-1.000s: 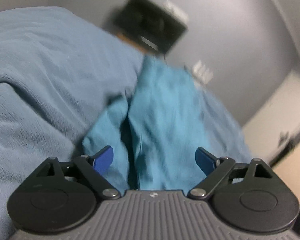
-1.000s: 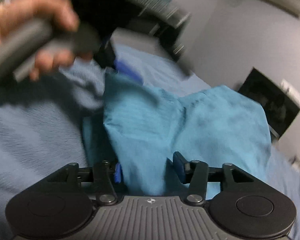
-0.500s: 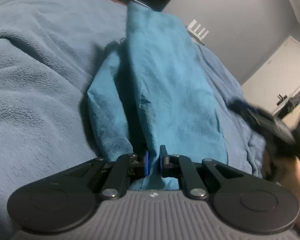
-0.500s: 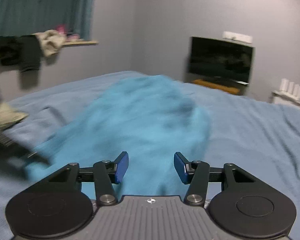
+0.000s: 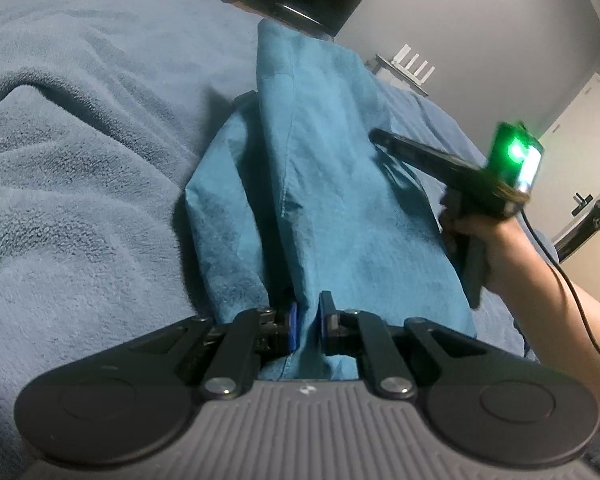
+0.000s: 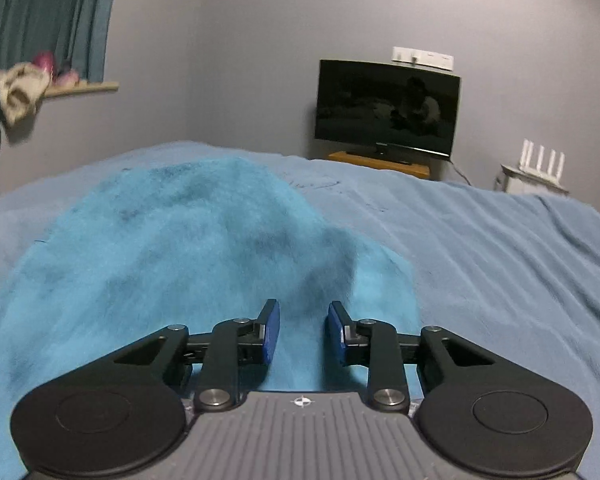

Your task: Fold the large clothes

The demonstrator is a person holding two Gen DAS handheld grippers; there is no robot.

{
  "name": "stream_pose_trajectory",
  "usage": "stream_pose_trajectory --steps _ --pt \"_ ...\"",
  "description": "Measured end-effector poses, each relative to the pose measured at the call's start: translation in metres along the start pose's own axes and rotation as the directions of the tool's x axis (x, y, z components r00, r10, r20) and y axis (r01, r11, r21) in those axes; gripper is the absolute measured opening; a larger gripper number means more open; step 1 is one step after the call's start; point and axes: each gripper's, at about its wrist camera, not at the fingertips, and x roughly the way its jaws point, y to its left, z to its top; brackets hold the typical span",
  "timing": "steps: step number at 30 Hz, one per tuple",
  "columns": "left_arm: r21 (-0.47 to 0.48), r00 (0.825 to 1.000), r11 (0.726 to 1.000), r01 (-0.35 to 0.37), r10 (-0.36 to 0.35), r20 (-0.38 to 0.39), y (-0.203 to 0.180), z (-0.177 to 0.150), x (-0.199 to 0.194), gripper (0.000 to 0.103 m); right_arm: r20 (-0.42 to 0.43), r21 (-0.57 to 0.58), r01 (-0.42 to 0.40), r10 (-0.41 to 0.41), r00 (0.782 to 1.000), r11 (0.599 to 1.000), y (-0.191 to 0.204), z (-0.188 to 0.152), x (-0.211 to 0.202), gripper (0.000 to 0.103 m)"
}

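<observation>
- pinching one edge of the single teal garment (image 5: 332, 208), the left gripper (image 5: 306, 326) has its pads pressed on the cloth.
- right gripper (image 6: 303, 330): fingers spread, garment beneath.
- one garment, lying on one blue blanket (image 5: 80, 140).
- one tv (image 6: 388, 110).

Teal garment (image 5: 340, 184), soft matte fabric, large. Lies lengthwise on the blue bedding, running away toward the far wall. Folded over itself along its length: top layer with a stitched seam running down it, lower layer sticking out on the left side as a loose flap. Near hem pinched and lifted slightly at the bottom edge, fabric bunched there. From the right wrist view (image 6: 188, 248), humped up in a rounded mound, surface rumpled, blurred; right edge drops onto the bedding.
</observation>
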Motion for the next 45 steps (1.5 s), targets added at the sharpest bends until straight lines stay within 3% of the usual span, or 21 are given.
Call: stream_pose_trajectory --steps 4,8,10,14,16,17,18,19,22,24,28,32,35,36,39,42,45 --pt "-0.014 1.0 1.0 0.004 -0.004 -0.007 0.004 -0.001 -0.004 0.005 -0.017 -0.094 0.015 -0.017 1.0 0.995 0.019 0.021 0.045 0.03" --pt "-0.031 1.0 0.999 -0.008 0.008 -0.01 0.002 0.0 -0.004 0.005 -0.07 -0.185 -0.002 -0.011 0.997 0.983 0.066 0.054 0.103 0.03" --pt "-0.036 1.0 0.999 -0.013 0.013 -0.014 0.001 0.001 -0.003 0.005 -0.083 -0.247 -0.019 -0.002 0.997 0.969 0.087 0.063 0.116 0.02" --pt "-0.031 0.999 0.999 -0.039 0.039 -0.029 -0.003 0.002 0.0 0.007 -0.108 -0.315 -0.143 0.114 0.988 0.938 0.112 0.071 0.125 0.007" --pt "-0.033 0.999 0.999 -0.038 0.037 -0.032 -0.004 0.004 0.0 0.008 -0.108 -0.255 -0.202 0.18 0.978 0.946 0.099 0.076 0.124 0.009" --pt "-0.034 0.999 0.999 -0.037 0.036 -0.032 -0.005 0.004 0.0 0.009 -0.098 -0.186 -0.241 0.226 0.969 0.953 0.084 0.081 0.12 0.019" --pt "-0.037 0.999 0.999 -0.035 0.034 -0.033 -0.005 0.004 0.001 0.009 -0.077 -0.11 -0.264 0.256 0.963 0.958 0.063 0.082 0.115 0.035" --pt "-0.039 0.999 0.999 -0.033 0.032 -0.033 -0.004 0.005 0.001 0.009 -0.044 -0.038 -0.268 0.266 0.963 0.963 0.044 0.084 0.108 0.042" --pt "-0.04 0.999 0.999 -0.032 0.031 -0.033 -0.005 0.006 0.0 0.009 0.031 0.119 -0.242 0.24 0.97 0.963 -0.012 0.078 0.086 0.051" --pt "-0.041 0.999 0.999 -0.032 0.03 -0.033 -0.005 0.006 -0.002 0.009 0.021 0.174 -0.212 0.212 0.977 0.961 -0.042 0.067 0.082 0.065" --pt "-0.036 0.999 0.999 -0.034 0.033 -0.033 0.0 0.004 0.004 0.01 -0.033 0.152 -0.172 0.179 0.983 0.973 -0.068 0.039 0.092 0.066" --pt "-0.053 0.999 0.998 -0.031 0.029 -0.039 0.008 0.005 0.008 0.012 -0.073 0.338 -0.053 0.082 0.994 0.94 -0.105 0.03 0.104 0.06" --pt "-0.061 0.999 0.998 -0.028 0.026 -0.04 0.012 0.005 0.01 0.012 -0.067 0.404 -0.083 0.12 0.99 0.911 -0.11 0.029 0.089 0.059" --pt "-0.06 0.999 0.998 -0.028 0.026 -0.04 0.013 0.005 0.01 0.012 -0.061 0.39 -0.106 0.14 0.988 0.915 -0.109 0.028 0.084 0.066" --pt "-0.056 0.999 0.998 -0.031 0.029 -0.038 0.012 0.003 0.01 0.012 -0.088 0.367 -0.189 0.237 0.968 0.911 -0.114 0.019 0.063 0.088" --pt "-0.055 0.999 0.998 -0.035 0.033 -0.037 0.01 0.002 0.01 0.012 -0.128 0.48 -0.267 0.368 0.921 0.836 -0.131 0.01 0.082 0.095" --pt "-0.059 0.999 0.998 -0.036 0.034 -0.04 0.009 0.002 0.011 0.012 -0.109 0.586 -0.314 0.456 0.883 0.747 -0.141 -0.001 0.101 0.099"
